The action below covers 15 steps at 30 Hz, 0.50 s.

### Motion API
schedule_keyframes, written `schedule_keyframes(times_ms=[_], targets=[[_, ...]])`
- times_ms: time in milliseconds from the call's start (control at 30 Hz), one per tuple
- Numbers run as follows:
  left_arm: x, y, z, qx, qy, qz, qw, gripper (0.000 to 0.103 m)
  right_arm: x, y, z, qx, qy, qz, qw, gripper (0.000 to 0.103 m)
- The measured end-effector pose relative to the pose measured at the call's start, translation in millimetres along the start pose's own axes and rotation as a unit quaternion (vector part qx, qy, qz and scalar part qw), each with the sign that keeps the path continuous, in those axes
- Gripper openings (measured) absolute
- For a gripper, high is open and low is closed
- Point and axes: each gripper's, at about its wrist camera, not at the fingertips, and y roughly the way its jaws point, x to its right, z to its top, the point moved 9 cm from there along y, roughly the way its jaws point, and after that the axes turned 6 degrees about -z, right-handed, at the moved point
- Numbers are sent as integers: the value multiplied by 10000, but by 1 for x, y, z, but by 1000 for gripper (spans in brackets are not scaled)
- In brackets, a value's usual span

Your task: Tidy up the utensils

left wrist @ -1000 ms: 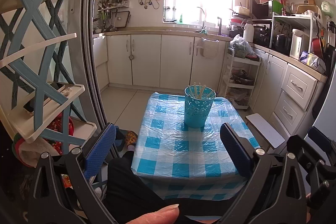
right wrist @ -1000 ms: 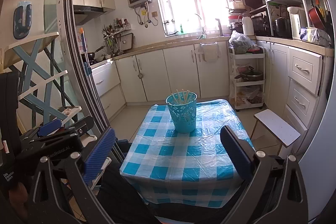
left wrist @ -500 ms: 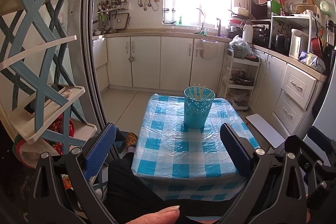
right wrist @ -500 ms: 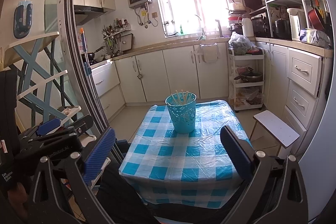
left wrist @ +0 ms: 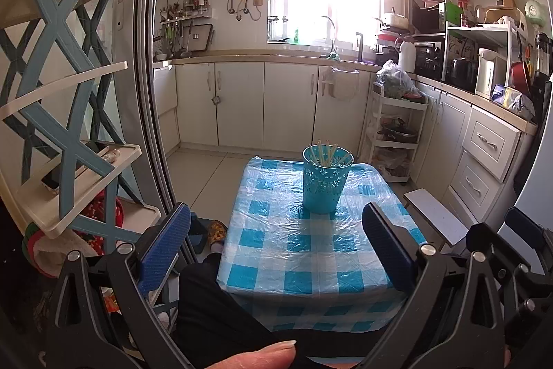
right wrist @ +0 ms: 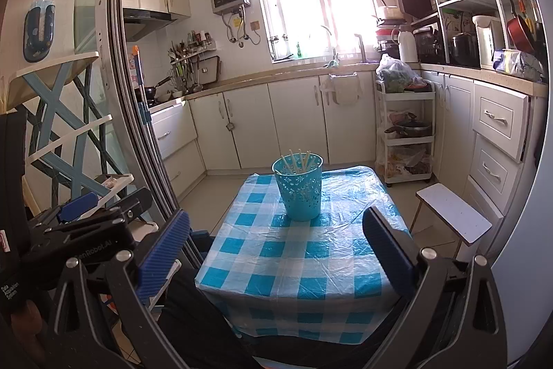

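A teal perforated utensil cup [left wrist: 325, 182] stands upright on the far half of a small table with a blue-and-white checked cloth [left wrist: 304, 251]. Several pale chopsticks [left wrist: 326, 153] stand inside it. The cup [right wrist: 300, 187] and chopsticks [right wrist: 297, 159] also show in the right wrist view, on the cloth [right wrist: 297, 265]. My left gripper [left wrist: 276, 241] is open and empty, held back over the table's near edge. My right gripper [right wrist: 276, 241] is open and empty too, at the near edge. The left gripper's body [right wrist: 86, 227] shows at the left of the right wrist view.
A blue-and-cream shelf rack [left wrist: 69, 140] and a sliding door frame [left wrist: 148, 92] stand at the left. A white stool [right wrist: 452, 213] sits right of the table, with drawers [right wrist: 497, 140] and a white trolley [right wrist: 408, 134] behind. The person's dark-clothed legs [left wrist: 214, 317] are below the near edge.
Both views have shifted only slightly; the cup sits marginally lower in the left view. Both grippers stay open and empty.
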Motion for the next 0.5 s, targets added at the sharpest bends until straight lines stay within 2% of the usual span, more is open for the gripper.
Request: schedule_keyframes(times_ms=[500], targets=[[1, 0, -1, 8, 5, 9, 10000, 96, -1, 0, 0, 1, -2, 0, 10000, 96]])
